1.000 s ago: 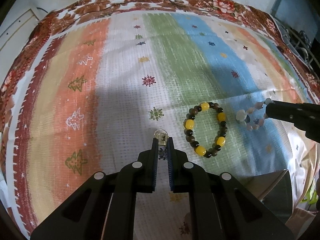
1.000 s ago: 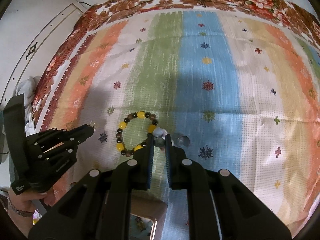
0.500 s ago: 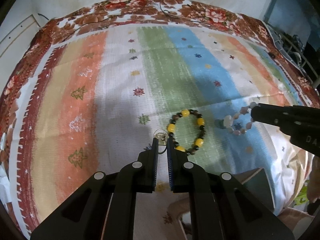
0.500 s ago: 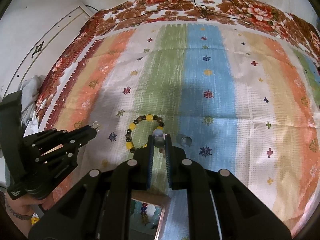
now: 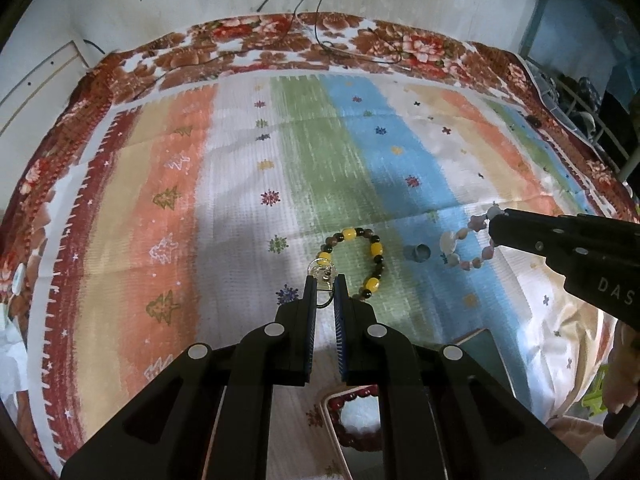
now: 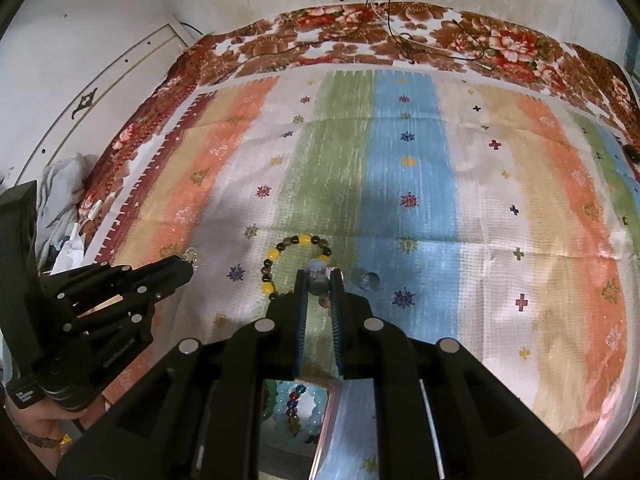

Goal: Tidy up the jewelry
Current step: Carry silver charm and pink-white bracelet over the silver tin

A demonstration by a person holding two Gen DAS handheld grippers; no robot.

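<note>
My left gripper (image 5: pixel 324 280) is shut on a small clear earring (image 5: pixel 321 267), held above the striped cloth (image 5: pixel 240 200). A yellow-and-brown bead bracelet (image 5: pixel 376 248) lies flat on the cloth just right of it. My right gripper (image 6: pixel 319 280) is shut on a pale pink-and-white bead bracelet (image 6: pixel 318 268), which hangs from its tips (image 5: pixel 447 242). A small grey ring (image 6: pixel 370 279) rests on the cloth between the two bracelets. In the right wrist view the left gripper (image 6: pixel 188 268) shows at the left with the earring (image 6: pixel 193 257).
An open box (image 6: pixel 326 424) sits below the right gripper, with a light blue bead bracelet (image 6: pixel 280 402) inside. In the left wrist view the box (image 5: pixel 327 408) holds a dark red bracelet (image 5: pixel 352 394). A person's hand (image 6: pixel 32 428) grips the left tool. Cables (image 5: pixel 320 36) trail across the far edge.
Both grippers have risen and drawn back with their pieces still held. The pale bracelet has left the cloth, and the small grey ring now shows.
</note>
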